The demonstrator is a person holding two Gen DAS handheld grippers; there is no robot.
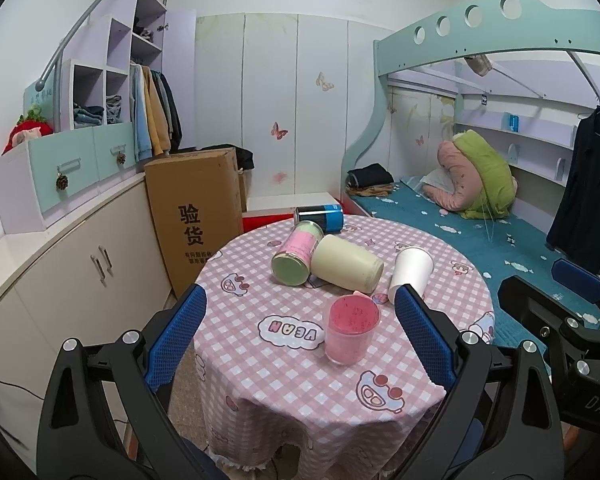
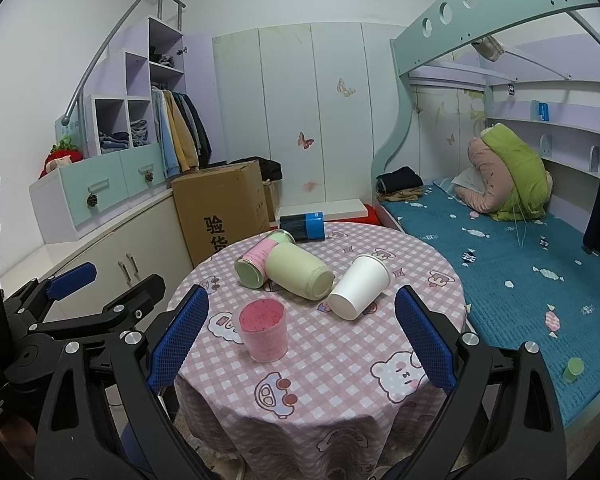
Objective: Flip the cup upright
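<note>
A white paper cup (image 1: 411,273) (image 2: 360,286) lies on its side on the round table (image 1: 292,376) (image 2: 340,360), at the right. A cream cup (image 1: 348,264) (image 2: 300,274) lies on its side beside it. A pink-labelled can (image 1: 298,252) (image 2: 258,262) and a blue can (image 1: 320,218) (image 2: 303,227) also lie on their sides. A pink translucent cup (image 1: 350,330) (image 2: 263,330) stands upright near the front. My left gripper (image 1: 300,340) is open and empty, short of the table's near edge. My right gripper (image 2: 302,340) is open and empty, likewise short of the cups.
A cardboard box (image 1: 196,212) (image 2: 224,212) stands left of the table beside cream cabinets (image 1: 80,272). A bunk bed with a blue mattress (image 1: 500,232) (image 2: 520,260) runs along the right. Each gripper shows in the other's view, the right gripper (image 1: 572,312) and the left gripper (image 2: 80,300).
</note>
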